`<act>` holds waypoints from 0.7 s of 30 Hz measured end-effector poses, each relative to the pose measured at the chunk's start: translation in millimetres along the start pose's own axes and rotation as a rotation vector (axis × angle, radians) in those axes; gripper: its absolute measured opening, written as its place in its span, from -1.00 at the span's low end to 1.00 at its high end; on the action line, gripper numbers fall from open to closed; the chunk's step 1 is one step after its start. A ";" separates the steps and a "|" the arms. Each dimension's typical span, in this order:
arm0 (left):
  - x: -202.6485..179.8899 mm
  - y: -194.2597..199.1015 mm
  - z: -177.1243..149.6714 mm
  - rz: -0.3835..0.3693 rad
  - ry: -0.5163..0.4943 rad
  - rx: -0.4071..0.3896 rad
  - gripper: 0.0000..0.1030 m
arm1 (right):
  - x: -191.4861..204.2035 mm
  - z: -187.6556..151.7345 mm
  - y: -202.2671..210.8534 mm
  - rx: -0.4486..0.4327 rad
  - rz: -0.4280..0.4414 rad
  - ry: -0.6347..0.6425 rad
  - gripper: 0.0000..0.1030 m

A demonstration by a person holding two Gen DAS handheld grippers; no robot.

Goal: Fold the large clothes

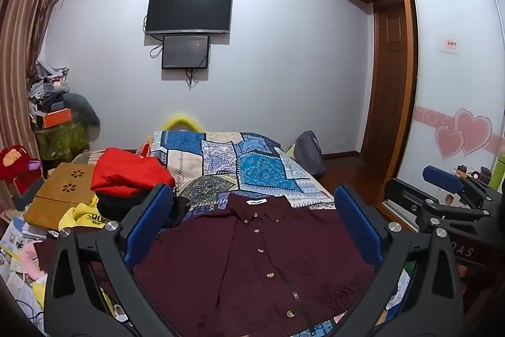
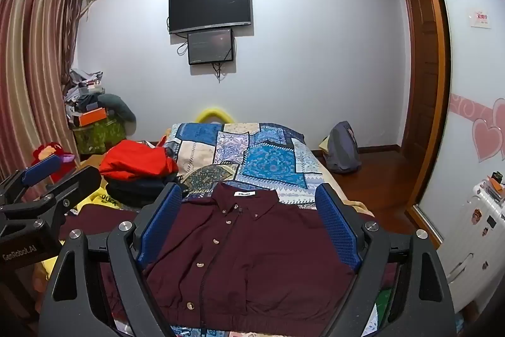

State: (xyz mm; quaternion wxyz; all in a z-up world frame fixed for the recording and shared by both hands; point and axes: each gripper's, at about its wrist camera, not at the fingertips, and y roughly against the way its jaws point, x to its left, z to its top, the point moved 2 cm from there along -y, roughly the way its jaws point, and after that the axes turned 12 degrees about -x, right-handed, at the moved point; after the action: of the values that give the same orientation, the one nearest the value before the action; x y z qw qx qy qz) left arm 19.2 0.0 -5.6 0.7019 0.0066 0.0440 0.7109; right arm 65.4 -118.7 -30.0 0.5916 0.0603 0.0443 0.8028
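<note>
Maroon shirt [image 1: 252, 258] lies flat beyond both grippers' wide-spread fingers [image 1: 148, 223], untouched.

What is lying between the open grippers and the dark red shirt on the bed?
Nothing visible. The shirt lies flat and uncovered below the left gripper and right gripper; the red pile sits off to its left.

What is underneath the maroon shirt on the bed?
The maroon shirt lies buttoned, front up, on the patchwork bedspread, which shows beyond its collar and below its hem. Whatever sits directly beneath the shirt's body is covered.
</note>
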 end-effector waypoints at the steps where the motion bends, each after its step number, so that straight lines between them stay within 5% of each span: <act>1: -0.1 -0.1 -0.1 -0.002 0.003 0.004 1.00 | 0.0 0.1 0.0 -0.003 0.001 0.003 0.64; 21: 16.3 -9.9 -10.3 0.027 0.064 0.026 1.00 | -1.2 1.4 -4.2 0.006 0.005 -0.013 0.64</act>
State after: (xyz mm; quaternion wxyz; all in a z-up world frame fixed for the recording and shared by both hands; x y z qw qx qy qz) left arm 28.0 15.8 -17.4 0.6902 -0.0065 0.0755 0.7196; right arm 69.9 -118.6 -29.3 0.5898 0.0675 0.0429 0.8035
